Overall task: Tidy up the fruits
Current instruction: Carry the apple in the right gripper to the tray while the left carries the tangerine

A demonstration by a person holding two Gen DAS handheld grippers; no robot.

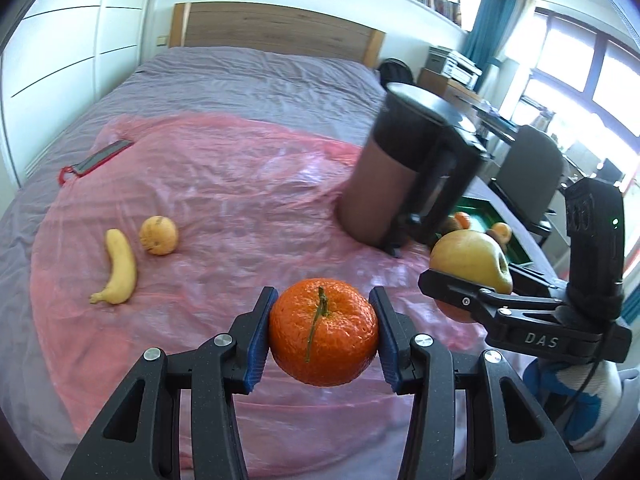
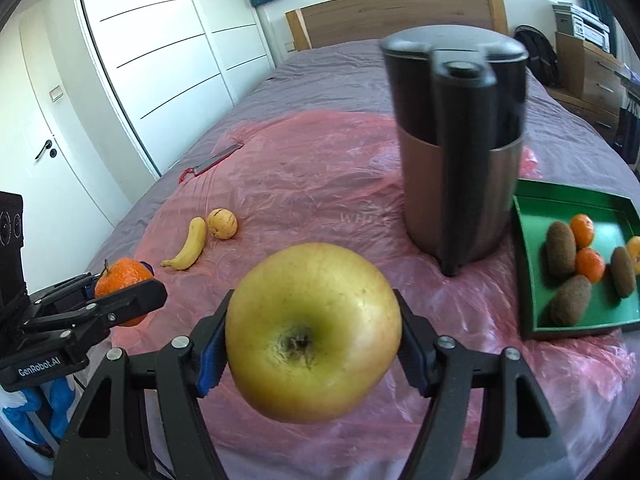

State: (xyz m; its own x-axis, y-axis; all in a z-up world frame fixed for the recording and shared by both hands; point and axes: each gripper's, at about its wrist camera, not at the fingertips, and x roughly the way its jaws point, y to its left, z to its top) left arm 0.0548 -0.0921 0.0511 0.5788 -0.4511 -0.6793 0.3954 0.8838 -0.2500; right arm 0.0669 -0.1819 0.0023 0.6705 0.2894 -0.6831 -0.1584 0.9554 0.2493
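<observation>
My left gripper [image 1: 323, 332] is shut on an orange mandarin [image 1: 323, 332] with a green stem, held above the pink sheet. My right gripper [image 2: 312, 344] is shut on a large yellow-green apple [image 2: 313, 332], also lifted. Each gripper shows in the other's view: the right one with the apple [image 1: 470, 260] at the right, the left one with the mandarin [image 2: 122, 276] at the left. A banana [image 1: 116, 268] and a round yellow fruit [image 1: 159, 235] lie together on the sheet. A green tray [image 2: 524, 264] at the right holds several kiwis [image 2: 561, 249] and mandarins [image 2: 582, 230].
A tall metal kettle [image 2: 460, 152] with a black lid and handle stands on the pink sheet [image 2: 320, 168] between the loose fruit and the tray. A phone in a red case [image 1: 102, 158] lies at the sheet's far left. A desk and chair [image 1: 528, 168] stand right of the bed.
</observation>
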